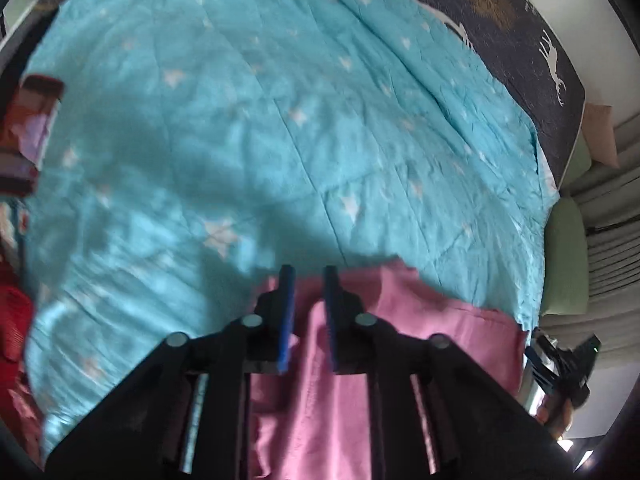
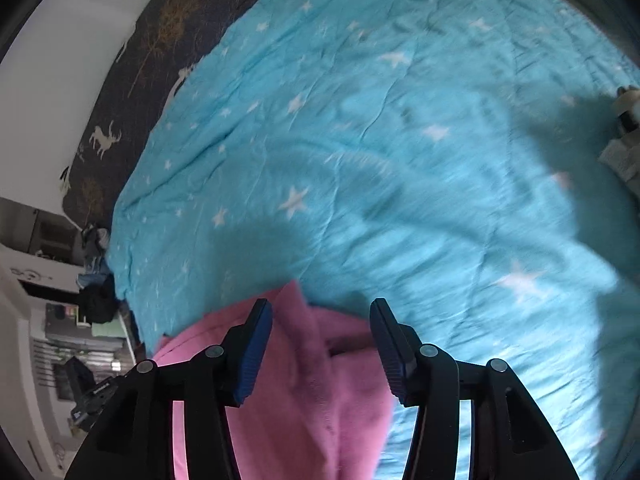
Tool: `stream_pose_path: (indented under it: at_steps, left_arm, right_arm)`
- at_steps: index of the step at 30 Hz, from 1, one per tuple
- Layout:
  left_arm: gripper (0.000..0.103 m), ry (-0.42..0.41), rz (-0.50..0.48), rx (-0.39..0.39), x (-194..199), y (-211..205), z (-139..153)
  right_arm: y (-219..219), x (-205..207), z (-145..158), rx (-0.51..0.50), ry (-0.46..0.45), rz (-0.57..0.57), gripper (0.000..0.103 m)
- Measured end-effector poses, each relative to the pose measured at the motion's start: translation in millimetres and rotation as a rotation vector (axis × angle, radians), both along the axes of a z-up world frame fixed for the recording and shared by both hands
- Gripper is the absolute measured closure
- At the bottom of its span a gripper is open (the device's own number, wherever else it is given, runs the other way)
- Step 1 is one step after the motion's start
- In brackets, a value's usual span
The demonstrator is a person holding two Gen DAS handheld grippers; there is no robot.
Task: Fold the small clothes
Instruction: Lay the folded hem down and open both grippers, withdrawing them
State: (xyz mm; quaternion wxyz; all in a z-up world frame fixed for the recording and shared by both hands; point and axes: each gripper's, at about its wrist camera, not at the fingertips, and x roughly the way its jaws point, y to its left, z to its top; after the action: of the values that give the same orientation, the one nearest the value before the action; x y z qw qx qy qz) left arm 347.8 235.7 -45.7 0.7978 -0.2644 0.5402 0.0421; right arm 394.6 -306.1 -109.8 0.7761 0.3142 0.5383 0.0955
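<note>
Two tongs (image 1: 308,276) (image 2: 320,312) parted over pink garment (image 1: 360,360) (image 2: 320,380) — turquoise star quilt (image 1: 280,120) (image 2: 400,120) beneath

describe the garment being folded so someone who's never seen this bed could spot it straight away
Find the turquoise quilt with white stars that covers most of the bed. At its near edge, directly under both grippers, lies a pink garment of soft plain fabric. It is the only pink, unpatterned cloth on the quilt; the dark bedding with deer lies beyond the quilt's far edge.

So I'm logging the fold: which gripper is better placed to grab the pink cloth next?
Probably right. The right gripper stands wide open astride a raised fold of the pink cloth. The left gripper is only narrowly open over flatter cloth.
</note>
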Motion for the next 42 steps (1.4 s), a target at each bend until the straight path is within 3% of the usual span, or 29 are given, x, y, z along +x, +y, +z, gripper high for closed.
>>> stream_pose_path:
  at_steps: [3,7,12,15,18,21,25,27,28,29,30,31,34,35,38,40,42]
  left_arm:
    - [0.076,-0.043,-0.004,-0.011,-10.8,3.3,13.2]
    - [0.061,-0.078,-0.083,0.063,-47.8,-9.5,24.6]
    - [0.059,-0.058,-0.220,0.085,-113.6,-39.3,11.3]
    - [0.059,-0.041,-0.285,0.149,-160.6,-54.6,0.2]
    - [0.059,-0.067,-0.275,0.170,-207.5,-57.8,-3.4]
    - [0.059,-0.114,-0.232,0.138,-246.8,-54.2,-8.3]
    - [0.059,-0.110,-0.220,0.076,-255.6,-56.7,-19.9]
    - [0.066,-0.107,-0.216,0.100,-252.0,-63.2,-26.0]
    - [0.093,-0.106,-0.211,0.126,-248.9,-66.7,-29.0]
    - [0.103,-0.096,-0.209,0.140,-246.6,-68.8,-32.3]
    - [0.103,-0.079,-0.187,0.139,-244.7,-66.8,-35.6]
    - [0.103,-0.065,-0.148,0.133,-246.2,-59.8,-36.4]
    - [0.103,-0.086,-0.041,0.165,-263.4,-27.9,-26.7]
    - [0.103,-0.090,-0.013,0.189,-268.3,-17.1,-24.0]
    - [0.103,-0.112,0.024,0.154,-279.6,6.1,-18.8]
    - [0.103,-0.159,-0.017,0.126,-283.7,-2.3,-13.2]
    - [0.095,-0.199,-0.102,0.112,-280.3,-25.6,-10.1]
  right_arm:
    - [-8.1,-18.6,6.7,0.001,-0.020,0.009,0.048]
    - [2.6,-55.7,20.3,-0.092,-0.056,0.119,0.048]
    - [18.6,-118.8,26.5,-0.218,-0.085,0.230,0.046]
    - [22.3,-160.3,26.6,-0.273,-0.131,0.261,0.045]
    - [33.9,-201.1,26.5,-0.323,-0.174,0.309,0.045]
    - [38.7,-238.9,22.9,-0.314,-0.204,0.314,0.045]
    - [50.4,-262.3,19.0,-0.324,-0.254,0.328,0.045]
    - [62.2,-264.2,16.5,-0.330,-0.265,0.353,0.045]
    - [66.7,-261.5,14.1,-0.341,-0.269,0.351,0.046]
    - [69.8,-258.8,12.4,-0.346,-0.274,0.341,0.064]
    - [71.2,-254.8,9.6,-0.345,-0.285,0.325,0.087]
    - [71.2,-252.7,7.7,-0.330,-0.284,0.326,0.098]
    - [54.6,-254.3,12.5,-0.312,-0.288,0.283,0.099]
    - [47.2,-257.1,15.8,-0.329,-0.292,0.275,0.103]
    - [9.9,-263.3,20.5,-0.523,-0.263,0.159,0.101]
    - [-21.7,-263.6,12.6,-0.449,-0.189,0.113,0.099]
    - [-32.6,-267.3,8.7,-0.347,-0.182,0.115,0.098]
